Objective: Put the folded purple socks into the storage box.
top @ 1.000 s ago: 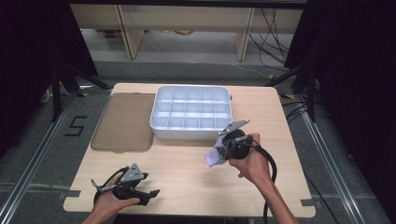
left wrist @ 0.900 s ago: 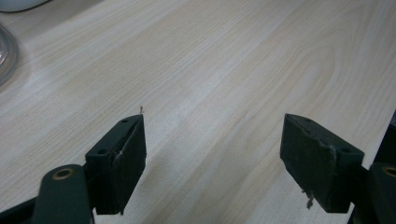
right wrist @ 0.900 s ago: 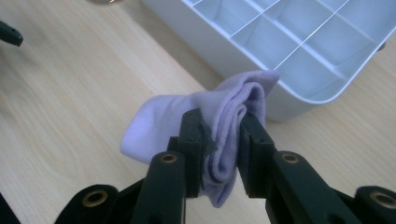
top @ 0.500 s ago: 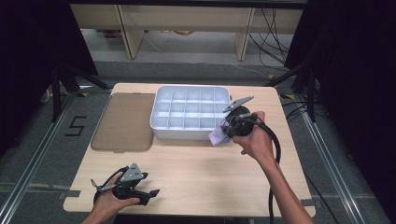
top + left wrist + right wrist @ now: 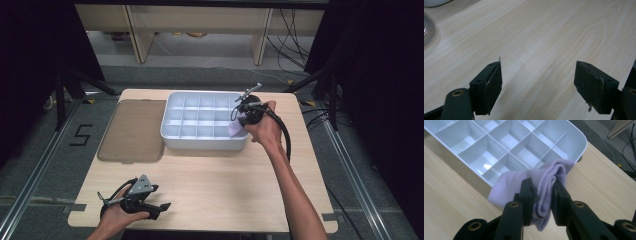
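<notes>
The right hand-held gripper (image 5: 541,195) has its jaws closed most of the way on a folded lilac cloth (image 5: 541,182), which looks like a sock. The cloth is pinched between the two pads and hangs out to the left of them. In the high view this hand-held gripper (image 5: 239,121) is at the right end of the white tray (image 5: 172,135), and the cloth (image 5: 235,129) is just over the right rim, not yet inside any compartment.

I judge the task as about half done: the cloth is picked up and carried to the tray, but the placing and the release are not yet done. All compartments that I can see are empty.

The left hand-held gripper (image 5: 537,85) has its jaws wide apart with nothing between them. It rests low over the bare worktop (image 5: 225,190) at the near left (image 5: 165,206), well apart from the tray.

For room, the tray's right rim and its thin dividers are the edges to mind, because the cloth must come down inside one cell. The brown lid (image 5: 132,130) lies flat just beside the tray on its left, away from the path. The right part of the worktop is free.
</notes>
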